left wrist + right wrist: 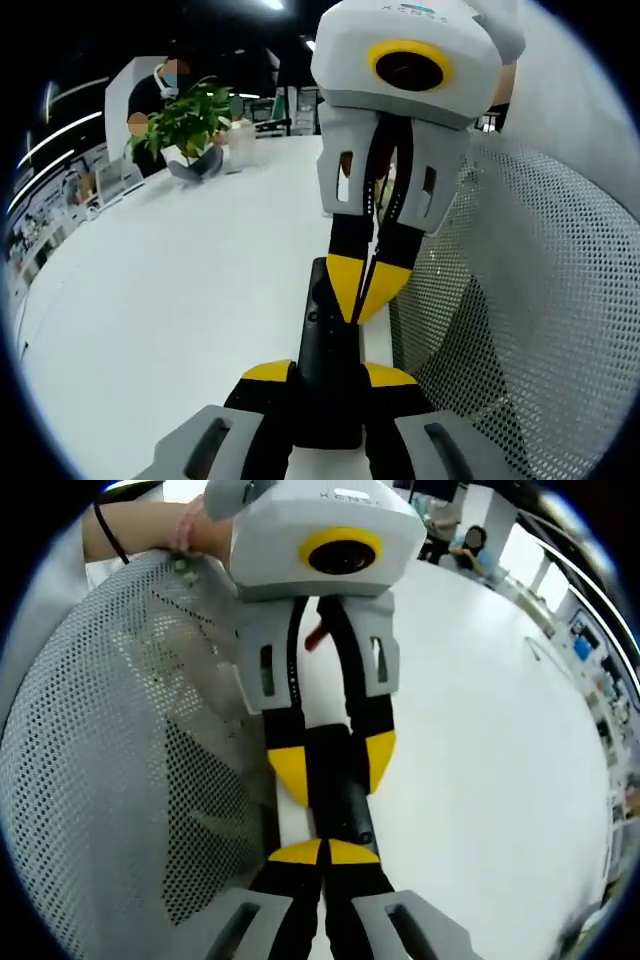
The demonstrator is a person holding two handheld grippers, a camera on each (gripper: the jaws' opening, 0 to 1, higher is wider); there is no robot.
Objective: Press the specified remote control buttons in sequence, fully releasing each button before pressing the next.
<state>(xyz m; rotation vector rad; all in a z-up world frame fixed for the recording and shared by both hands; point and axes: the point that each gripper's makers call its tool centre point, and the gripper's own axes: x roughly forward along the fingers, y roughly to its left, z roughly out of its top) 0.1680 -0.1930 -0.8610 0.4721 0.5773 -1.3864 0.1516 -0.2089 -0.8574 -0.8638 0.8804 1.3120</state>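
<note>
Black remote, yellow-tipped black jaws on white grippers, white table, grey perforated mesh, green plant

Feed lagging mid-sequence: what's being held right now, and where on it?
The left hand-held gripper clamps the black remote control across its near end; the right hand-held gripper, shut, touches its top.

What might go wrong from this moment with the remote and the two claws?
The left claw grips only the remote at its near end, so a push from the shut right claw may tip or slide it. The remote lies near the table edge, beside the mesh chair, and may drop off.
</note>
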